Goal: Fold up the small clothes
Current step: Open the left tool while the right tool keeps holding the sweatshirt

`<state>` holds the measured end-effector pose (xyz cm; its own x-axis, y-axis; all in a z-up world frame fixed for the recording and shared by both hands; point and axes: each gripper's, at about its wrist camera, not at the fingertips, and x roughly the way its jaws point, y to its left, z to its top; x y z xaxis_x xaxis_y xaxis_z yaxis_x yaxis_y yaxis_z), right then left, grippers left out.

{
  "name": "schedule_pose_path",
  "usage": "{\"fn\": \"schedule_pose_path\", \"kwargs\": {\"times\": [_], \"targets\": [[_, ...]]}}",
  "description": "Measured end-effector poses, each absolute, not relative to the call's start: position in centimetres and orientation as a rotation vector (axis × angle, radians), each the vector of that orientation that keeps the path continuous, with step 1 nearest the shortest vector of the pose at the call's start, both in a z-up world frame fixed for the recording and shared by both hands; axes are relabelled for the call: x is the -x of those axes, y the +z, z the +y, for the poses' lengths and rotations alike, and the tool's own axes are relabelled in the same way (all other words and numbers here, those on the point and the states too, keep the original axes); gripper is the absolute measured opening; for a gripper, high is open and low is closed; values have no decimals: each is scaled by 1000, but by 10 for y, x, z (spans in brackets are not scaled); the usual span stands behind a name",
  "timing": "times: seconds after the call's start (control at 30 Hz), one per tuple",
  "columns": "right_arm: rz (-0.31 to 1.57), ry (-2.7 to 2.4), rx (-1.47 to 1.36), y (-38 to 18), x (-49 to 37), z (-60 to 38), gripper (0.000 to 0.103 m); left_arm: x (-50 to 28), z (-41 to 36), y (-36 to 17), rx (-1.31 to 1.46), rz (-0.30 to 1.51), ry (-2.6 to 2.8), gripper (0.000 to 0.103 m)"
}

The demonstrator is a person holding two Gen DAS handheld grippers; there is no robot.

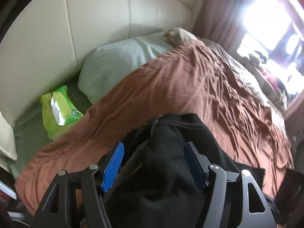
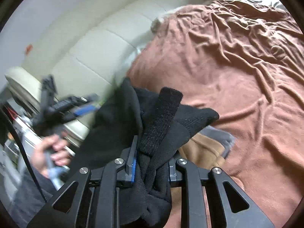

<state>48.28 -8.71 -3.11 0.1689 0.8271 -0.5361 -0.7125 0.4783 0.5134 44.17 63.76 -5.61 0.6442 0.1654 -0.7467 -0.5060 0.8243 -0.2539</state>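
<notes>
A black knitted garment, like a sock or small cloth, hangs bunched from my right gripper, which is shut on it low in the right wrist view. In the left wrist view the black garment lies between the wide-apart fingers of my left gripper. Its blue pads stand clear of the cloth, so it is open. The right wrist view also catches the left gripper, blurred, at the left edge of the cloth, with a hand on its handle.
A wrinkled brown blanket covers the bed. A pale pillow and a green wipes pack lie by the cream padded headboard. Tan cloth and grey cloth lie under the black garment. A bright window is at the right.
</notes>
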Motion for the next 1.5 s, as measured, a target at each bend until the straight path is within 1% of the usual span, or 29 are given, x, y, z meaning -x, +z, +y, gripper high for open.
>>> {"fn": "schedule_pose_path", "kwargs": {"times": [0.1,0.2,0.4,0.57,0.7,0.73,0.77,0.8,0.83,0.9,1.0,1.13,1.2,1.23,1.27,1.3,1.33,1.37,1.4,1.43,1.47,1.5], "targets": [[964,1147,-322,-43,-498,-100,22,-438,633,-56,454,812,385,68],[1021,1181,-379,-48,-504,-102,23,-440,635,-58,510,816,364,68],[1007,1199,-372,-46,-507,-104,23,-470,634,-60,520,813,376,67],[1001,1232,-353,-49,-509,-102,23,-502,640,-71,482,871,404,68],[1006,1250,-345,-50,-513,-100,23,-521,654,-85,531,898,423,67],[1006,1252,-342,-51,-514,-99,23,-526,658,-91,550,914,429,65],[1005,1253,-337,-53,-516,-98,22,-529,660,-95,565,918,423,51],[1004,1255,-334,-54,-516,-98,21,-532,661,-98,583,917,405,43],[1001,1257,-331,-54,-516,-98,20,-535,660,-100,587,920,403,42],[981,1267,-316,-53,-514,-97,18,-541,655,-103,548,930,402,25],[940,1267,-285,-47,-507,-97,16,-544,646,-95,464,898,378,18],[828,1260,-251,-33,-489,-106,16,-527,637,-69,390,715,322,17],[790,1225,-204,-31,-481,-107,16,-525,635,-64,366,700,342,20],[799,1206,-184,-33,-479,-106,18,-526,636,-64,372,723,360,22],[812,1183,-173,-35,-479,-105,19,-526,638,-64,385,740,373,26],[841,1158,-157,-38,-481,-104,25,-526,640,-63,401,755,386,32],[860,1139,-156,-39,-483,-105,28,-523,643,-60,422,759,404,37],[868,1129,-170,-40,-485,-110,37,-518,644,-56,431,748,409,44],[866,1125,-189,-39,-488,-115,43,-513,643,-52,432,734,407,45],[859,1115,-201,-38,-490,-121,47,-507,642,-48,430,727,399,45],[843,1097,-210,-36,-491,-128,52,-504,640,-46,430,730,386,45],[826,1086,-216,-32,-492,-133,53,-500,637,-45,429,742,357,45]]}}
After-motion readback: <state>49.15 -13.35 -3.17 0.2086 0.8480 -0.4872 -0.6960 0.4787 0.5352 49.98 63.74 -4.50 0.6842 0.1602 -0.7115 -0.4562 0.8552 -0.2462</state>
